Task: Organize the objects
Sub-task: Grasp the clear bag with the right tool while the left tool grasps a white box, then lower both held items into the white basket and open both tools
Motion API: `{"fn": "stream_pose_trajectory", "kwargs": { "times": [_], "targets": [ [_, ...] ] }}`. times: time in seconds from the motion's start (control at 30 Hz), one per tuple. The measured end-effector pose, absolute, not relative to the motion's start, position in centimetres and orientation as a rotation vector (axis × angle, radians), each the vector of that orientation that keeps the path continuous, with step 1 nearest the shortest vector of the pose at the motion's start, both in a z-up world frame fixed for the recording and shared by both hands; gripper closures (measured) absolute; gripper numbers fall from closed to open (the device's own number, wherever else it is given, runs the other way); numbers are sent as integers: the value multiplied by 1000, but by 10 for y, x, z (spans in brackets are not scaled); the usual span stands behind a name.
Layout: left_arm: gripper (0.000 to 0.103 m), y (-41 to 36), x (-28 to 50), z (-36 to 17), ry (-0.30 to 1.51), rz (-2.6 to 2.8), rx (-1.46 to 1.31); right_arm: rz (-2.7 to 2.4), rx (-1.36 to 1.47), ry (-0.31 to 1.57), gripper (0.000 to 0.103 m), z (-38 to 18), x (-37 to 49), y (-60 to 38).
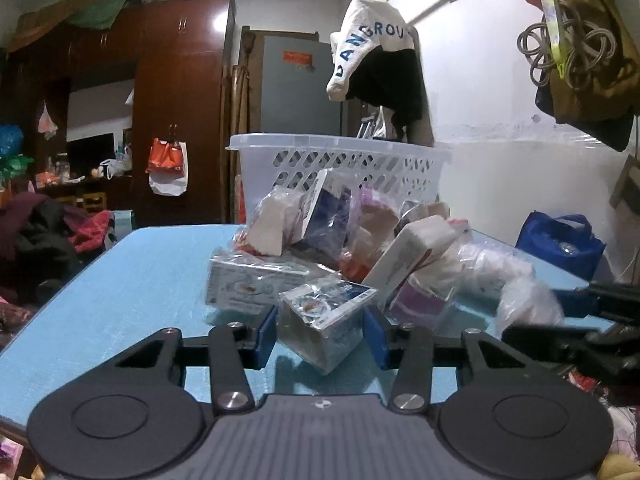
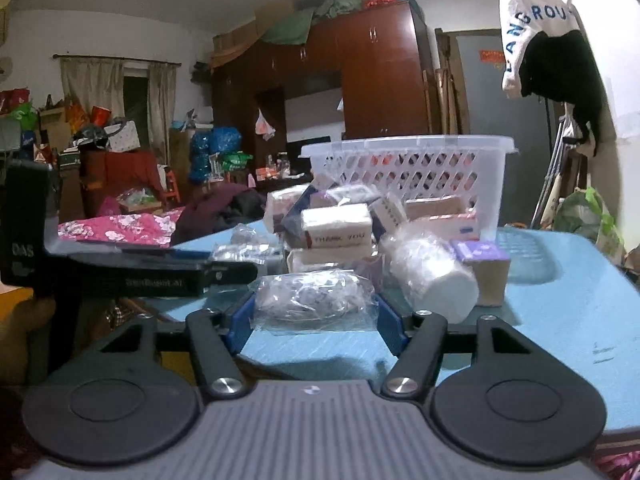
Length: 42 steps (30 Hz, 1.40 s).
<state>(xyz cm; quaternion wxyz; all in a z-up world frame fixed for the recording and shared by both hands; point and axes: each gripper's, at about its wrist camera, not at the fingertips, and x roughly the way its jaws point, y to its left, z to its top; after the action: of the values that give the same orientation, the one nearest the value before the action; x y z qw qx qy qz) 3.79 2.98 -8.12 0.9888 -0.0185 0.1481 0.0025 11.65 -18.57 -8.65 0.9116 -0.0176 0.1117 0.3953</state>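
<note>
On the surface (image 1: 120, 280) in front of me a heap of wrapped packs (image 1: 340, 240) lies just before the basket (image 1: 340, 160), which stands at the far edge. My left tongs (image 1: 320, 332) sit around a tilted wrapped box (image 1: 324, 320) at the heap's near side, with my right tongs (image 1: 580, 320) off to their right. My right tongs (image 2: 314, 320) straddle a crinkled bag (image 2: 316, 300); a wrapped roll (image 2: 432, 276) lies just right of it, and the wardrobe (image 2: 380, 80) stands behind everything.

Brown wardrobe (image 2: 380, 76), hanging white garment (image 1: 372, 40)
</note>
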Motion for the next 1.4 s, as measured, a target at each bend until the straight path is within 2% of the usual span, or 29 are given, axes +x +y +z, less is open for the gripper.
{"fn": "stream_pose_trajectory", "kwargs": {
  "times": [0.17,0.2,0.23,0.3,0.37,0.4,0.5,1.0,1.4],
  "targets": [
    [52,24,39,-85,294,2,-7,811,-37,235,37,-87,119,-187],
    [50,23,39,-85,288,3,2,810,-37,238,37,-88,120,-186],
    [39,22,39,-86,286,5,19,811,-37,242,37,-89,120,-186],
    [26,18,42,-89,286,30,55,811,-34,246,37,-90,121,-187],
    [26,18,46,-90,296,31,58,810,-34,244,37,-89,120,-187],
    [27,20,47,-90,301,18,45,808,-35,244,37,-88,119,-187],
    [56,22,46,-90,302,-20,21,806,-29,240,37,-88,118,-189],
    [58,41,29,-56,171,-18,-62,759,86,192,37,-63,129,-219],
    [58,56,128,66,121,-78,-75,573,66,62,37,34,219,-189]
  ]
}}
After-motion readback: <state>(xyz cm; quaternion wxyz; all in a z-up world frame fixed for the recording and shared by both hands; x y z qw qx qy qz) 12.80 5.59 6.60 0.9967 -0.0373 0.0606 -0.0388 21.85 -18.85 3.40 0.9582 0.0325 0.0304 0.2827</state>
